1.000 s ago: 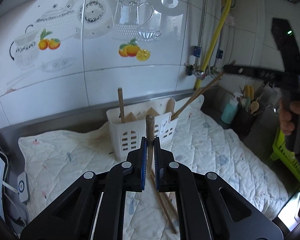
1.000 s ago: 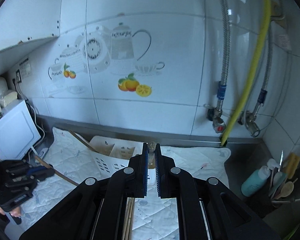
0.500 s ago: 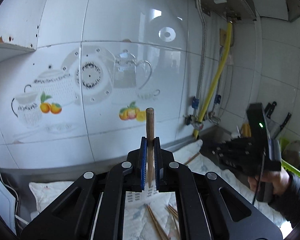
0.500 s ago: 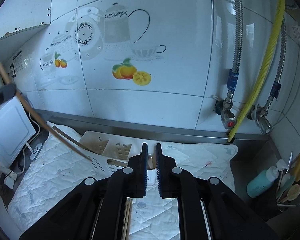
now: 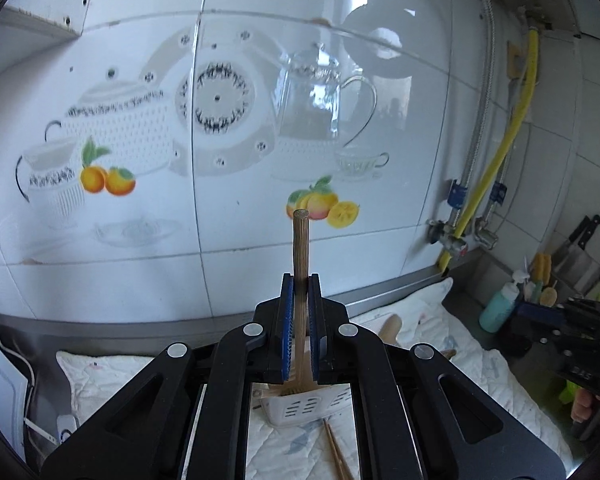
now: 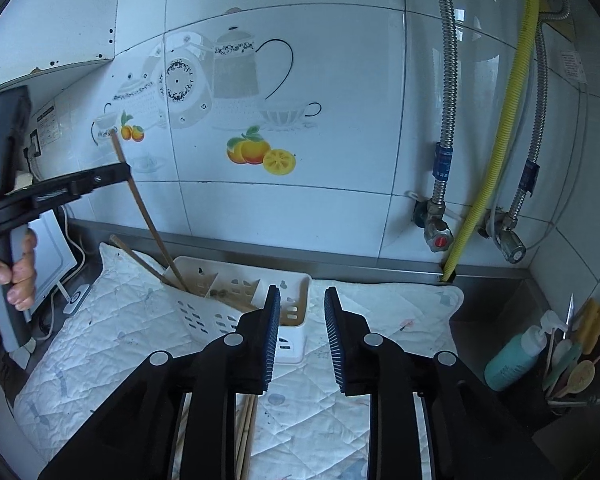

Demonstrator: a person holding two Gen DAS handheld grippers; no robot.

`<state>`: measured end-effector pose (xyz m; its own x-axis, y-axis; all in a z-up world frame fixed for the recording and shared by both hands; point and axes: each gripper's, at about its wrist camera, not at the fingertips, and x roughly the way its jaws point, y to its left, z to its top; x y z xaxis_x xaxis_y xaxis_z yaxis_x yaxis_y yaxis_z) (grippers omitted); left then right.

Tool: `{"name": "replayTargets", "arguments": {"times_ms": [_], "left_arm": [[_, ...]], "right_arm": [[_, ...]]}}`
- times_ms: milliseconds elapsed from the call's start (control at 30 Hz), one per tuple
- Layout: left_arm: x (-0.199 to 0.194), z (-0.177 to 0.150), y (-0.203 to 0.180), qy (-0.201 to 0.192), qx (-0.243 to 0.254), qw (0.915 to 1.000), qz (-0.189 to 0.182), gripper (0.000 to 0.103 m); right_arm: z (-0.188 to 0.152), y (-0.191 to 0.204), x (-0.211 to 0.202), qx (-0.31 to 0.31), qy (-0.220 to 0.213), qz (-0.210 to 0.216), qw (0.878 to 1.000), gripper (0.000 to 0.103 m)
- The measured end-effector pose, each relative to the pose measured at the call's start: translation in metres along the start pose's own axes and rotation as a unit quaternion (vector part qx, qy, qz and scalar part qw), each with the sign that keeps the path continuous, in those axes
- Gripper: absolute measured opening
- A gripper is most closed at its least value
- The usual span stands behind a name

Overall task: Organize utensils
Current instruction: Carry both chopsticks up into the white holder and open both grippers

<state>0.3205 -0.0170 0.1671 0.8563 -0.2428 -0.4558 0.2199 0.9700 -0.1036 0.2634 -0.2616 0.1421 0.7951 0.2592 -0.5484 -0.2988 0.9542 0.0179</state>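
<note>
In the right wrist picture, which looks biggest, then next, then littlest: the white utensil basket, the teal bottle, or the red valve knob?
1. white utensil basket, partly hidden by the right gripper.
2. teal bottle.
3. red valve knob, though it sits farther back, so that shrinks it.

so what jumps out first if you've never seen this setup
The left gripper, shut on a wooden utensil handle that stands up against the tiled wall with its painted teapots and oranges. Lower down, a white utensil caddy sits on a quilted mat, and the right gripper hangs over it, empty, its jaws just opening.
</note>
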Motion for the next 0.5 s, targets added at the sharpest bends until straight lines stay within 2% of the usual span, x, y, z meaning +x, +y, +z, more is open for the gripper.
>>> {"name": "replayTargets", "arguments": {"times_ms": [233,500], "left_arm": [[0.011,-0.01,0.002,0.019,0.002,0.9998,0.006,0.006],[-0.015,-0.013,-0.004,-0.001,0.01,0.9999,0.005,0.008]], "right_arm": [[-0.017,0.01,-0.014,-0.005,-0.008,0.011,1.0,0.027],[-0.049,0.023,-0.039,-0.001,-0.02,0.016,1.0,0.027]]}}
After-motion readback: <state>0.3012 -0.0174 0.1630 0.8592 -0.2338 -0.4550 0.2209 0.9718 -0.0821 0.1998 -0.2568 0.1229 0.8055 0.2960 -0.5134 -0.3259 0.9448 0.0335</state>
